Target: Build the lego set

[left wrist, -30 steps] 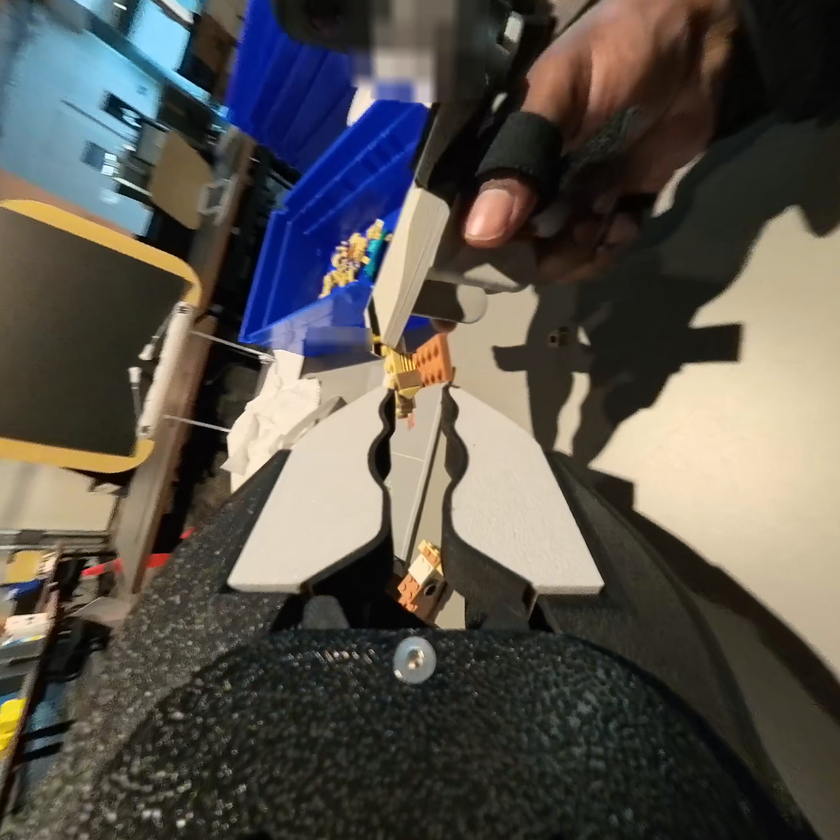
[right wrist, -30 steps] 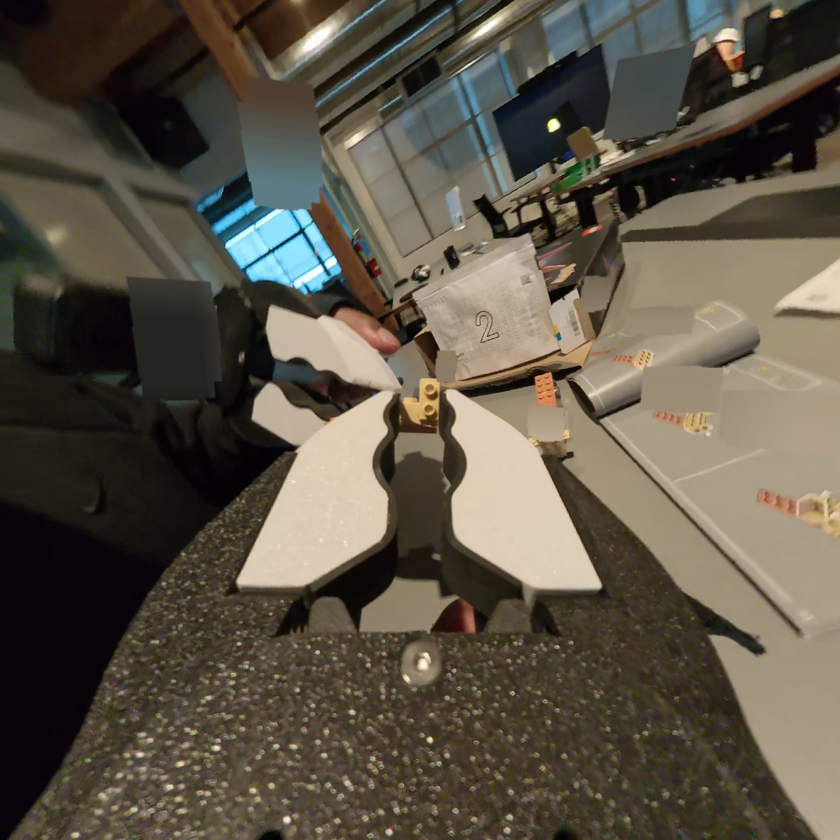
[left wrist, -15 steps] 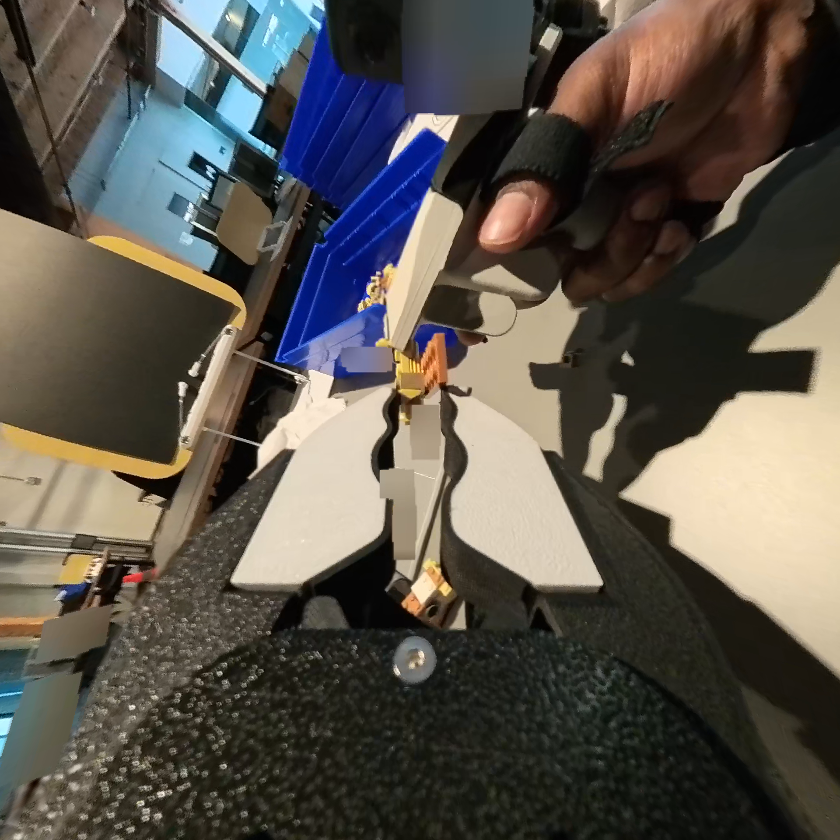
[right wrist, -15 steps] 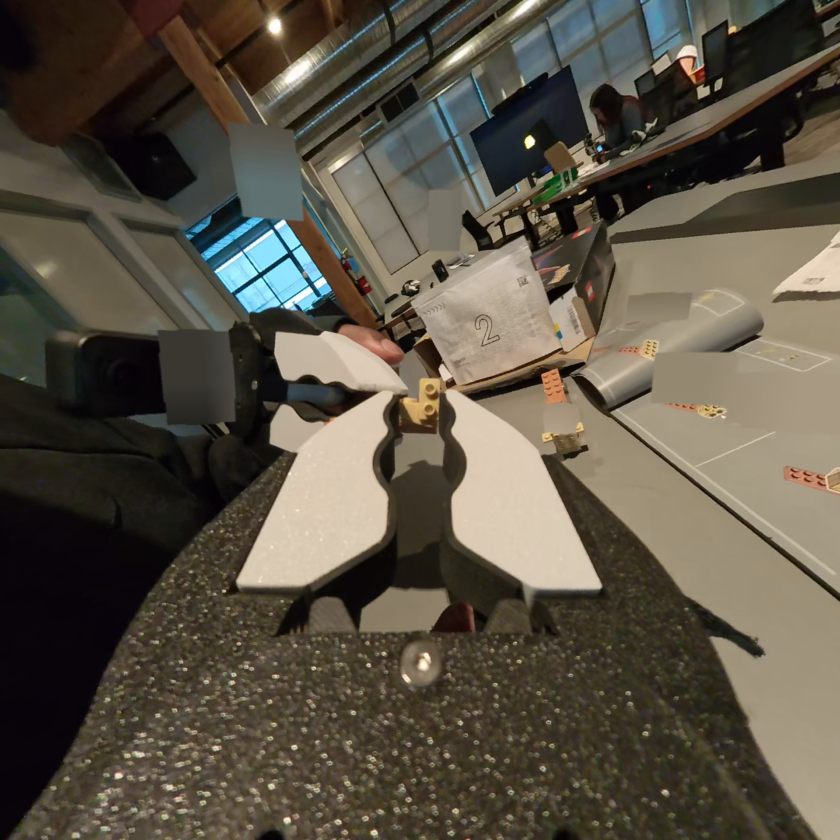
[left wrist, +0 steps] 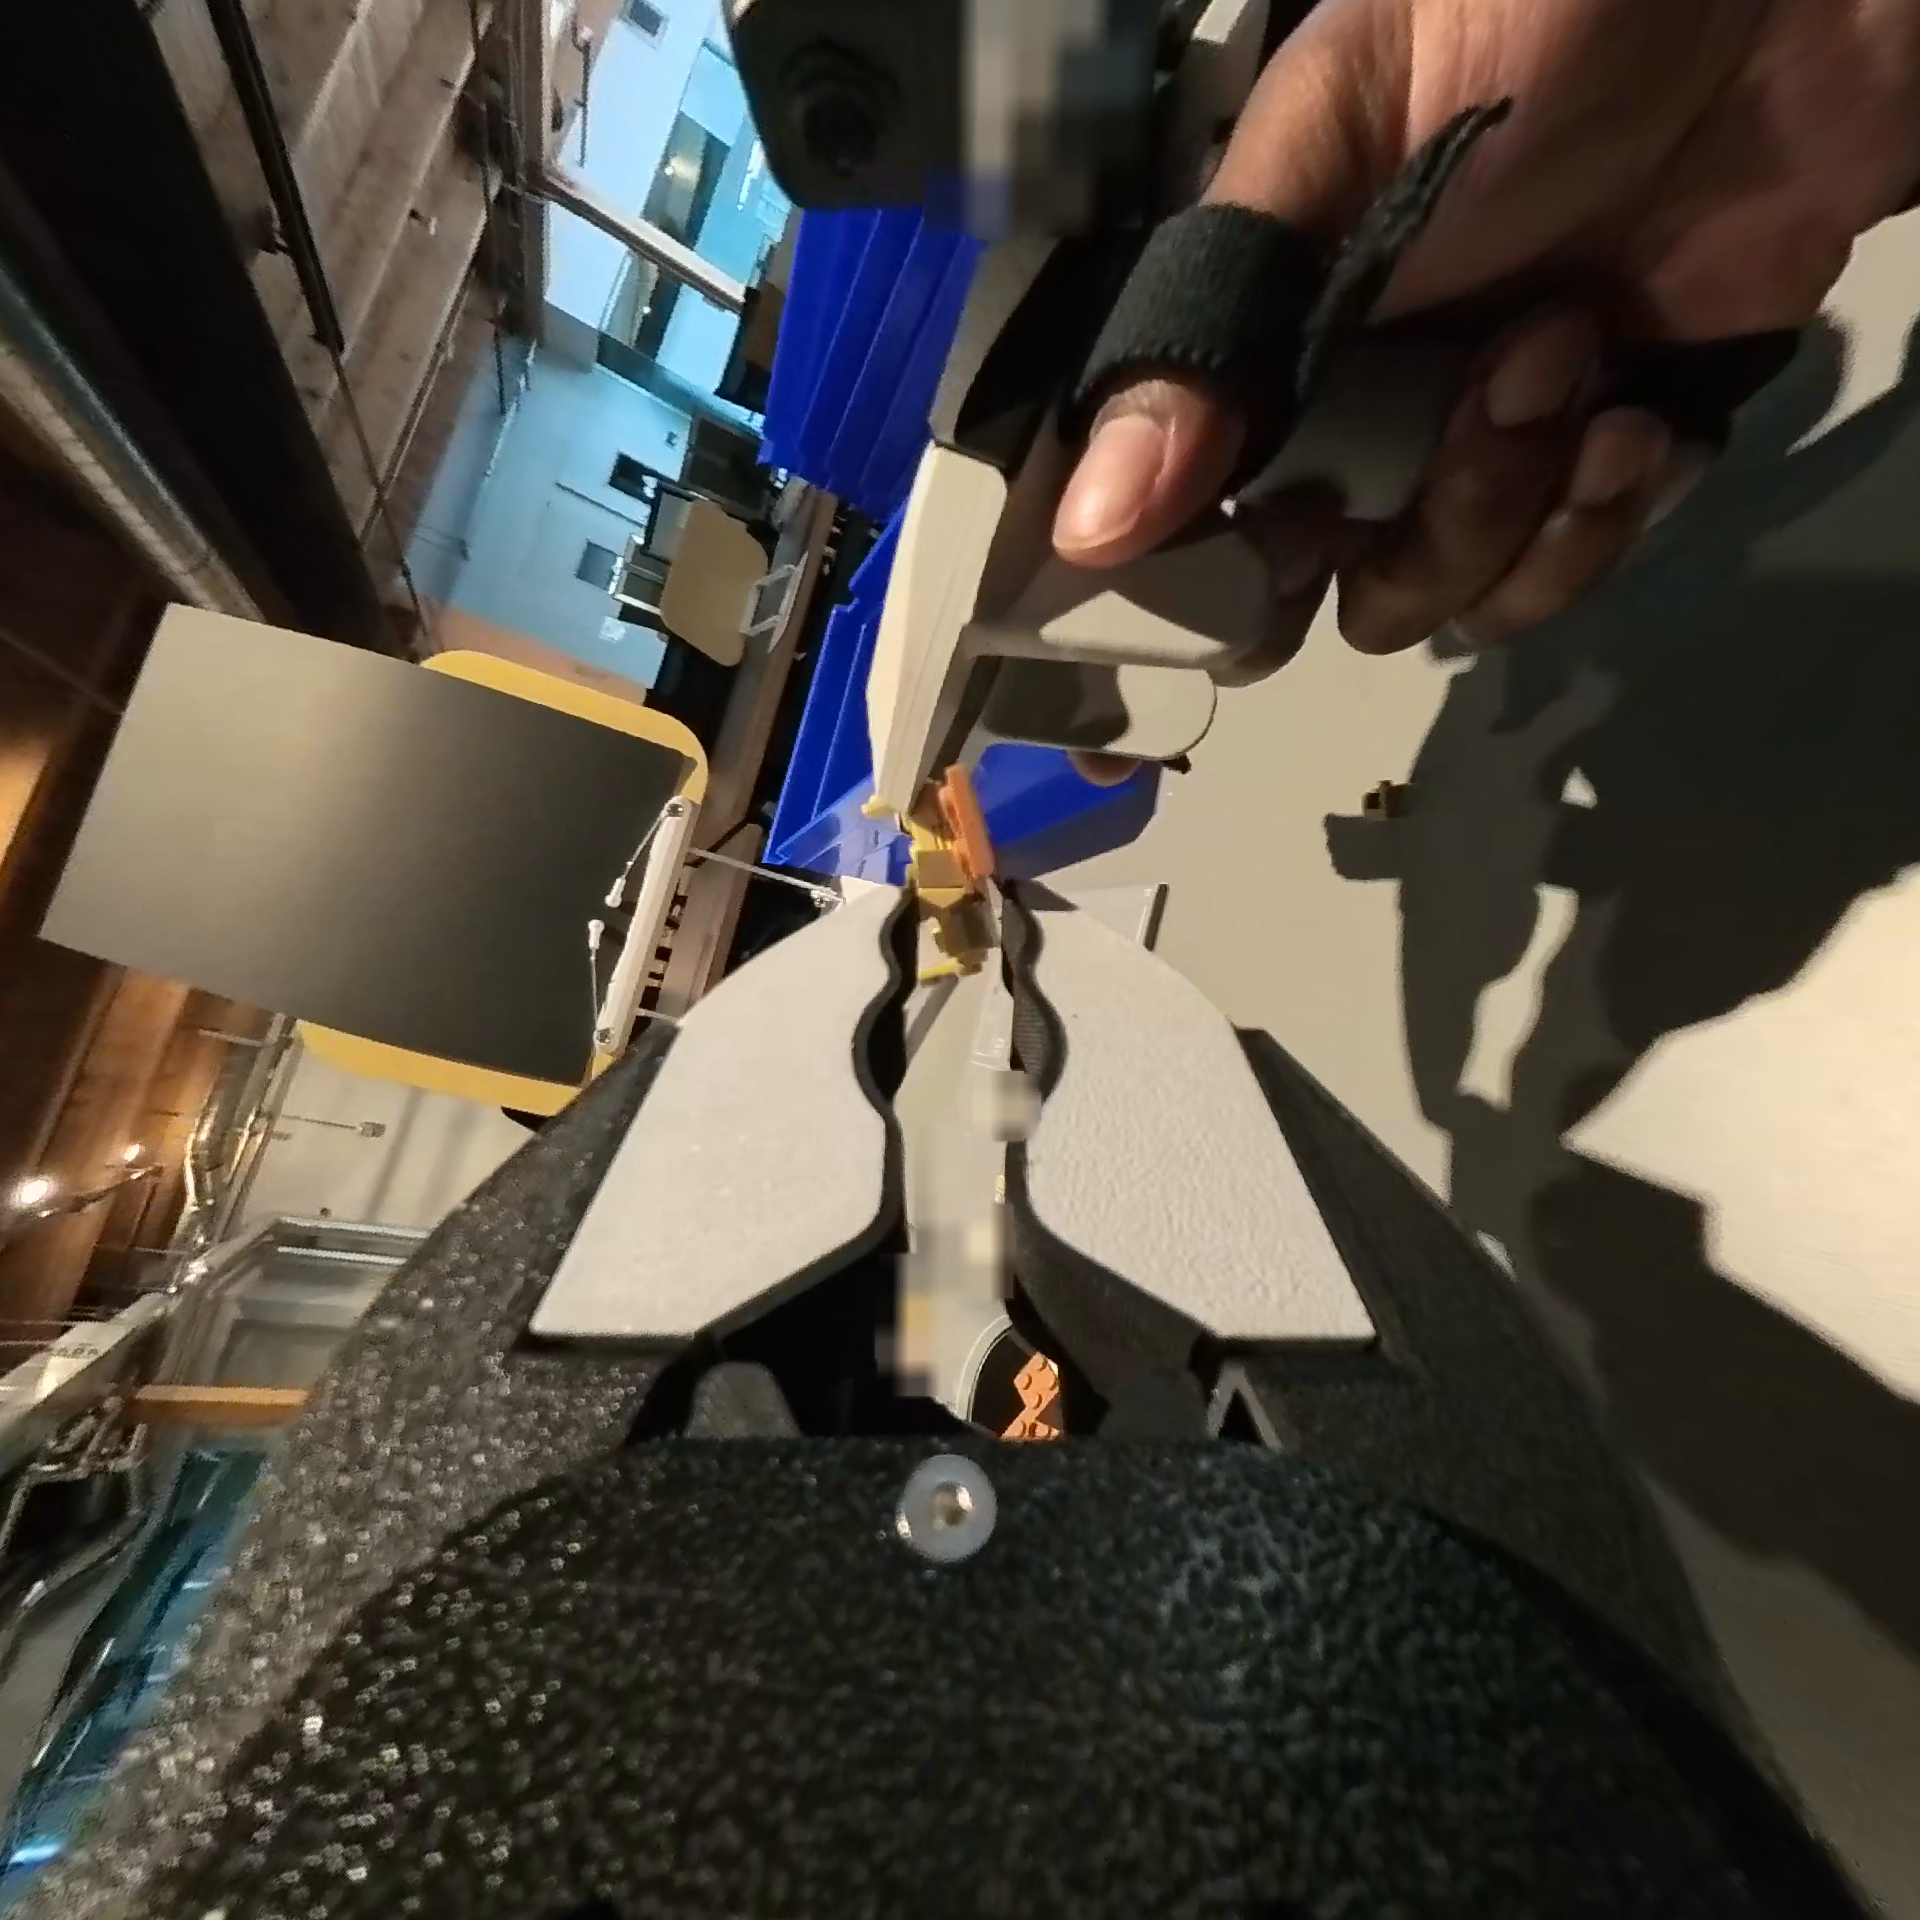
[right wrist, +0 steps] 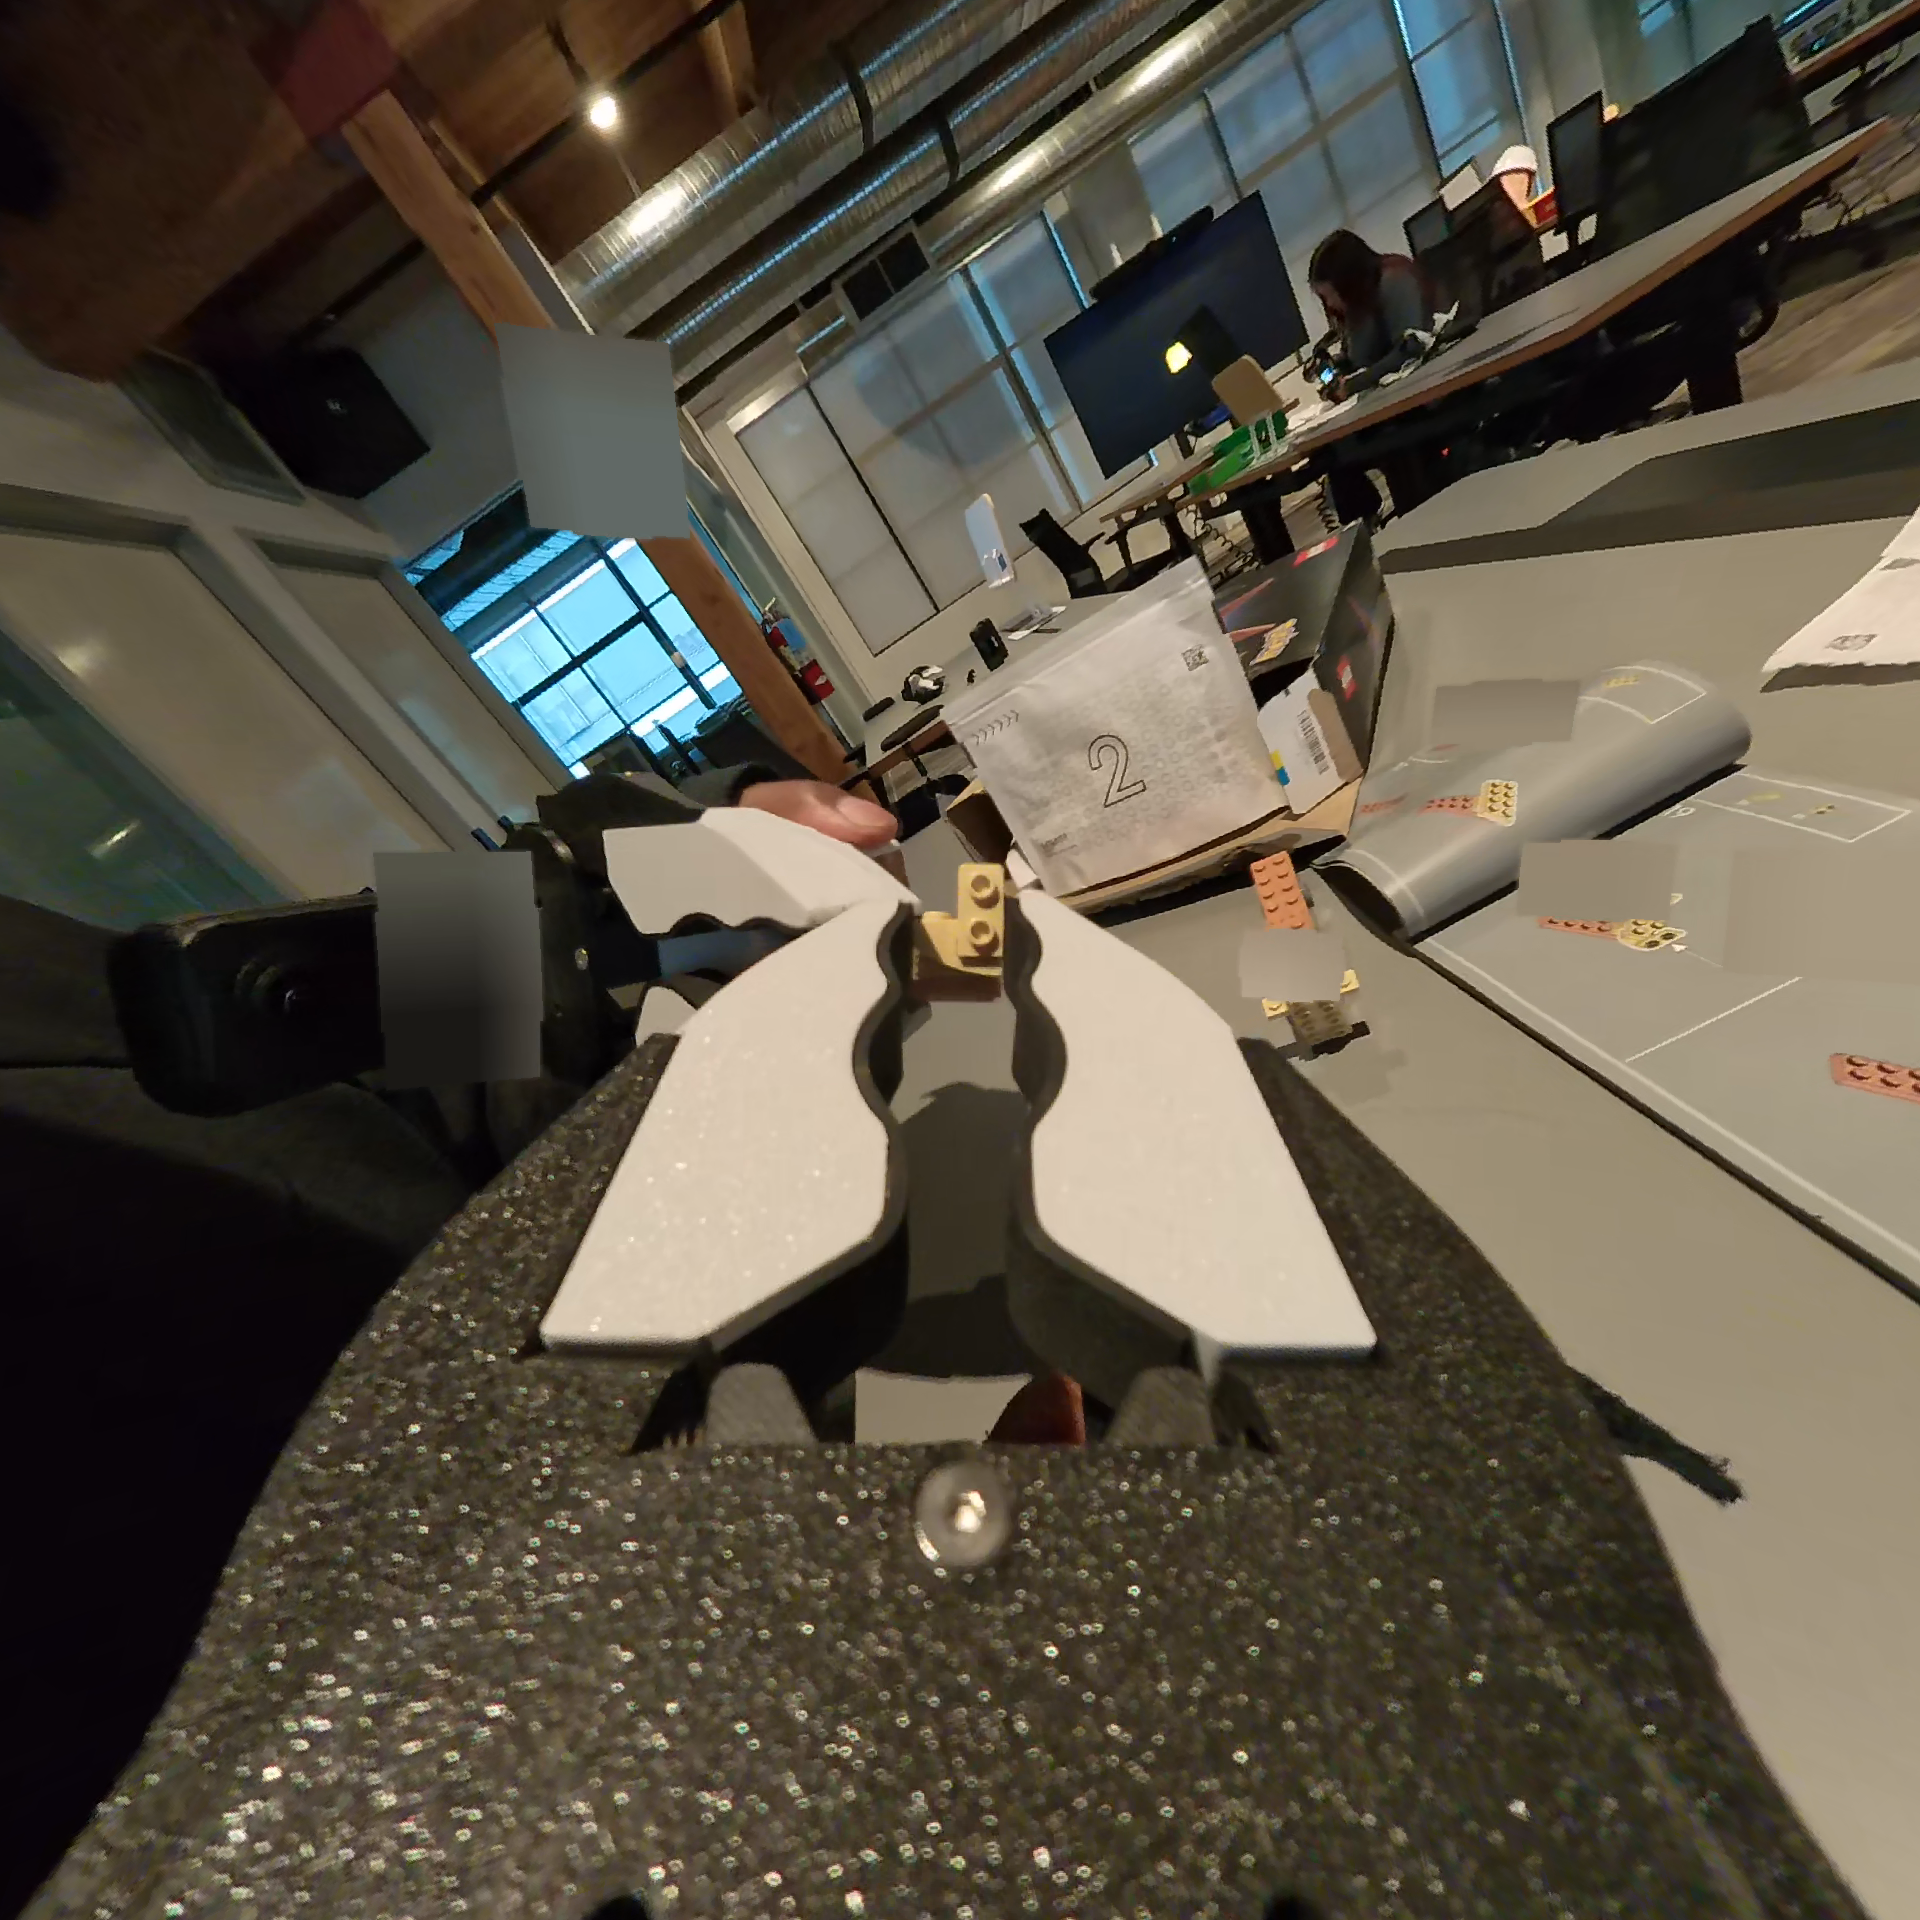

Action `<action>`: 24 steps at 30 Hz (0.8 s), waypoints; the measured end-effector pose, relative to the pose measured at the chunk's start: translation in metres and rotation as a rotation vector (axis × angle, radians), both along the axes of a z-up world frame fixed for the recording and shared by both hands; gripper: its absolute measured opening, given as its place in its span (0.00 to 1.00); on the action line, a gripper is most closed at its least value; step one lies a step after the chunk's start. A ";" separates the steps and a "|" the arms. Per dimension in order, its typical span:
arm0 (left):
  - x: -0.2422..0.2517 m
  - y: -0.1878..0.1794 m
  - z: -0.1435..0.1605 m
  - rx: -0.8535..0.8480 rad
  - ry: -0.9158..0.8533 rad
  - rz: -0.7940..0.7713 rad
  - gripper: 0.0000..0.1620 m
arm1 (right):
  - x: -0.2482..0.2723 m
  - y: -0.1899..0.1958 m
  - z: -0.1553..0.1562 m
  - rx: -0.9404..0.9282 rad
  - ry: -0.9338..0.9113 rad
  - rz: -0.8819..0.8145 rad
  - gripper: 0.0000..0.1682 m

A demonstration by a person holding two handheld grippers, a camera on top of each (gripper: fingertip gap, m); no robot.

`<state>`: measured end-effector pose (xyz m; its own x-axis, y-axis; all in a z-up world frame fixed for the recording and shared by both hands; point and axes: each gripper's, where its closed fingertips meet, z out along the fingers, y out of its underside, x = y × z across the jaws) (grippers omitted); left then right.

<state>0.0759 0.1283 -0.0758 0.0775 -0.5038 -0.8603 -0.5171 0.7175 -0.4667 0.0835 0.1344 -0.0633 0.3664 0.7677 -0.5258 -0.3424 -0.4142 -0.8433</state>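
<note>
In the left wrist view my left gripper [left wrist: 954, 920] is shut on a small tan and orange lego assembly [left wrist: 948, 871], held above the grey table. My right gripper [left wrist: 902, 805], with a hand on it, comes down from above, and its tips touch the top of that assembly. In the right wrist view my right gripper [right wrist: 958, 940] is shut on a tan lego piece [right wrist: 971, 925] with studs facing me. The left gripper [right wrist: 758, 873] reaches in from the left and its tip meets that piece. Whether both hold one joined assembly is unclear.
Blue bins [left wrist: 894, 416] stand behind the grippers. An open instruction booklet [right wrist: 1621, 831], a white numbered bag [right wrist: 1112, 769] and a black box [right wrist: 1345, 644] lie to the right. An orange plate [right wrist: 1283, 888] and a small tan piece [right wrist: 1317, 1016] sit on the table [right wrist: 1455, 1195]. An orange brick [left wrist: 1039, 1387] shows under my left gripper. Less than 4 cm separates the two grippers' tips.
Both grippers have stayed shut and tip to tip. The pair has tilted and lifted slightly, so the orange plate now shows edge-on in the left wrist view.
</note>
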 end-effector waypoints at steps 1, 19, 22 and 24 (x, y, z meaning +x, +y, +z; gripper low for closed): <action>0.000 -0.001 -0.001 -0.002 0.006 -0.004 0.09 | -0.001 -0.001 0.000 0.002 -0.002 0.000 0.10; 0.000 -0.005 0.015 0.008 -0.082 0.007 0.07 | 0.003 -0.007 0.015 0.037 0.081 -0.022 0.10; 0.001 -0.007 0.013 0.032 -0.038 -0.002 0.08 | 0.002 -0.008 0.014 0.046 0.058 -0.026 0.10; 0.002 -0.009 0.011 0.048 -0.006 -0.011 0.08 | 0.001 -0.008 0.014 0.053 0.048 -0.027 0.10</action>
<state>0.0781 0.1195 -0.0647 0.0774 -0.4631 -0.8829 -0.5060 0.7448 -0.4350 0.0844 0.1259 -0.0492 0.3624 0.7852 -0.5022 -0.3931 -0.3598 -0.8462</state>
